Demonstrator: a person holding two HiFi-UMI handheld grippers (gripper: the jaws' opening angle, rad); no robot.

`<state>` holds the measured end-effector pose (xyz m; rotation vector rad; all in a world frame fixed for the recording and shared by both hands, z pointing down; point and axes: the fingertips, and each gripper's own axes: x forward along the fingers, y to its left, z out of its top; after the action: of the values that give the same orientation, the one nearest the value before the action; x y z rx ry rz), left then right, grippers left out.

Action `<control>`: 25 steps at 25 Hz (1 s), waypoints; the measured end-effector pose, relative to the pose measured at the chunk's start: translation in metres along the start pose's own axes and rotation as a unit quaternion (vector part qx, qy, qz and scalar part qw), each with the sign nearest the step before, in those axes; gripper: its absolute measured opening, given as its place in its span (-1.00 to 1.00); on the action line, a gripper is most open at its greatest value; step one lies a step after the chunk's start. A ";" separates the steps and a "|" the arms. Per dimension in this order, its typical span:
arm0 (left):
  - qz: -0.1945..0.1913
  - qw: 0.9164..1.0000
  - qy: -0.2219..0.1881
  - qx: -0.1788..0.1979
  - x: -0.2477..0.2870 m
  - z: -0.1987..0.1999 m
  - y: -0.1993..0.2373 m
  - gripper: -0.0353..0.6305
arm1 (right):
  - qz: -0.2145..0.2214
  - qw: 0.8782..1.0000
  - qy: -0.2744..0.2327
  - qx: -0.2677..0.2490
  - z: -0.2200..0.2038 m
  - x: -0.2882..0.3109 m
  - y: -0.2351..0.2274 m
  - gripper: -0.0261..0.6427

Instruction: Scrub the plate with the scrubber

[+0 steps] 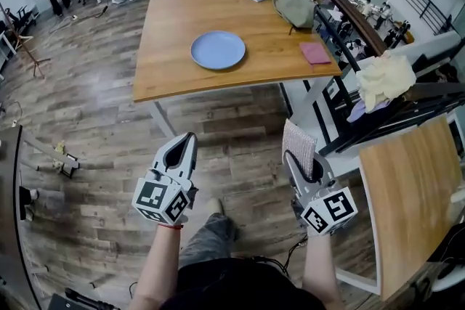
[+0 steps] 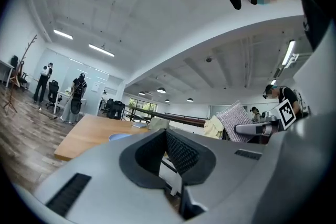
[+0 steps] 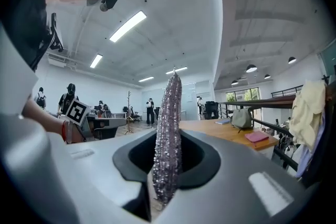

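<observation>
Round blue plate [image 1: 218, 50] on light wooden table [image 1: 174, 18], 12 o'clock from grippers, well apart. Right gripper [image 1: 292, 156] clamps silvery mesh scrubber [image 1: 298, 144] upright. Left gripper [image 1: 189, 138] closed, empty.

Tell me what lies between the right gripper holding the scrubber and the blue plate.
The head view shows only wooden floor, then the table edge and bare tabletop, between the right gripper clamping the scrubber and the plate.

**Both grippers held forward, jaws closed**

The left gripper [image 1: 189, 138] has its jaws pressed together with nothing between them. The right gripper [image 1: 292, 156] clamps the scrubber [image 1: 298, 139] edge-up. Bare forearms extend side by side, and the grippers seem tilted slightly upward.
</observation>
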<state>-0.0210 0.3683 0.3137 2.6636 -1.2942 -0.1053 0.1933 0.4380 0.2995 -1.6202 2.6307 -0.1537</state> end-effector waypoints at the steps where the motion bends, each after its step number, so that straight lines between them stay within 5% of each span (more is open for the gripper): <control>1: -0.004 1.000 0.001 0.004 0.012 0.004 0.011 -0.90 | -0.004 1.000 -0.003 0.002 0.003 0.016 -0.005 -0.69; 8: -0.031 0.999 0.003 0.005 0.083 0.020 0.076 -0.90 | -0.002 1.000 -0.002 0.004 0.005 0.112 -0.018 -0.69; 15: -0.045 0.999 0.013 -0.002 0.107 0.009 0.106 -0.90 | -0.020 0.999 0.036 0.006 -0.014 0.138 -0.036 -0.69; 19: -0.031 0.999 0.033 -0.014 0.101 -0.005 0.129 -0.90 | -0.049 0.998 0.030 0.041 -0.020 0.151 -0.058 -0.69; 25: -0.001 0.999 0.032 -0.032 0.114 -0.010 0.172 -0.90 | -0.017 0.999 0.031 0.041 -0.026 0.214 -0.073 -0.68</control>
<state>-0.0818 0.1760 0.3574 2.5929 -1.2474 -0.0613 0.1594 0.2157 0.3352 -1.6603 2.6051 -0.3140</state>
